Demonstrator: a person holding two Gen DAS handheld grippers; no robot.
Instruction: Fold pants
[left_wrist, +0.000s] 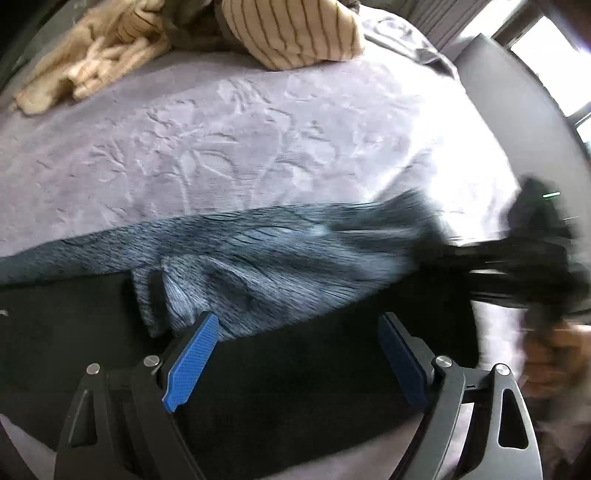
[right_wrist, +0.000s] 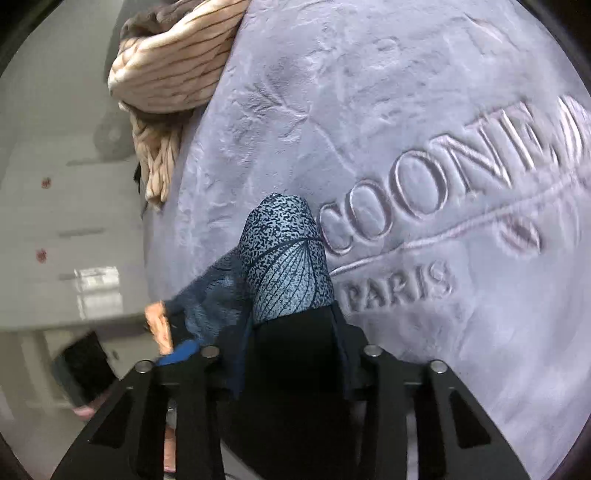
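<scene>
Pants (left_wrist: 280, 254) on lavender blanket (left_wrist: 258, 140), left tongs (left_wrist: 299, 343) spread, right tongs (right_wrist: 291, 354) pinching them.

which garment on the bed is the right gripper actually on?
The blue mottled pants, draped over the right gripper. The striped cream garment and beige knit lie untouched at the bed's far edge.

Left gripper (left_wrist: 299, 332) open over blue-patterned pants (left_wrist: 258, 258) on grey blanket (left_wrist: 258, 129).
</scene>
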